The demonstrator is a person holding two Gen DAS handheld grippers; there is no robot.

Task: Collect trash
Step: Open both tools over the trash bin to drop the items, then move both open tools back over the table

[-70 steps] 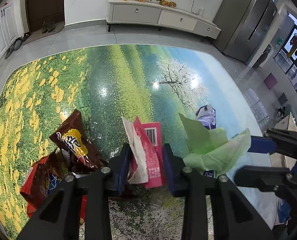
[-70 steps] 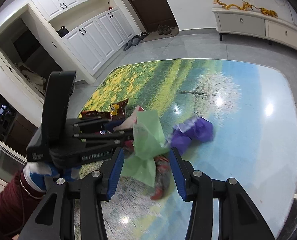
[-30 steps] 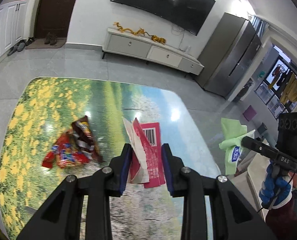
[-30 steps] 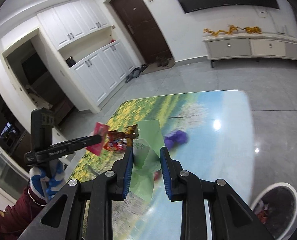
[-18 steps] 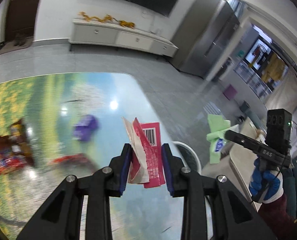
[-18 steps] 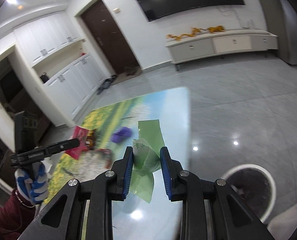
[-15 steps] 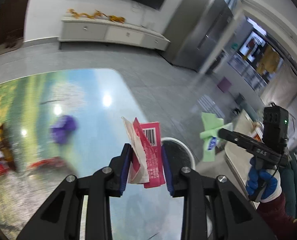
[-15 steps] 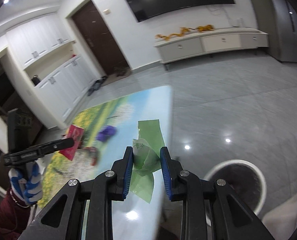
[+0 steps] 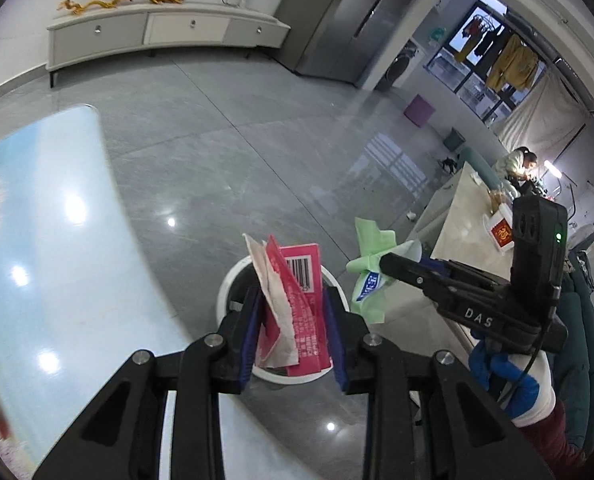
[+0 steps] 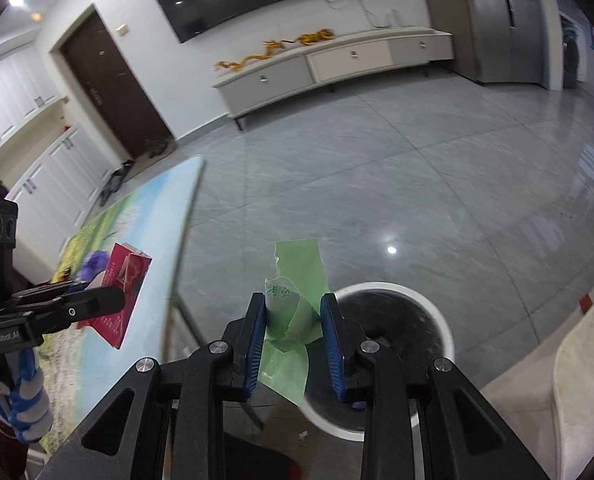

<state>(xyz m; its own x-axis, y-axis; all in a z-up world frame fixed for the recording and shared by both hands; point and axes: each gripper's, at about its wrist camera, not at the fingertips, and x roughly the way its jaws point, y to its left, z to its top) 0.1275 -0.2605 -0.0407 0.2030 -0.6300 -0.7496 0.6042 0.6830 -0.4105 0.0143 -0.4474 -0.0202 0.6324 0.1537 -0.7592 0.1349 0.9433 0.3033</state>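
Honestly, from your left wrist camera much of the white trash bin [image 9: 233, 280] is hidden: your left gripper [image 9: 293, 320] and the pink wrapper [image 9: 297, 312] it clamps cover the bin's middle, so only its rim shows on either side. The jaws stand narrow, pads pressing the wrapper's sides, its barcode panel sticking up above the fingertips. Right of the bin, your right gripper [image 9: 381, 268] comes in from the side, and the green wrapper [image 9: 371, 264] pokes out past its tip; from this angle you cannot tell how its jaws stand. The table [image 9: 37, 280] left of the bin is blurred, its far part cut off by the frame edge.

From your right wrist camera, the bin [image 10: 433, 320] sits just beyond your right gripper [image 10: 293, 320], partly covered by the right finger, its dark inside hard to make out. The jaws are closed narrowly on the green wrapper [image 10: 297, 280], crumpled between the pads. Left of the bin, the left gripper [image 10: 113, 304] holds the pink wrapper [image 10: 123, 292] over the table [image 10: 153, 248] edge.
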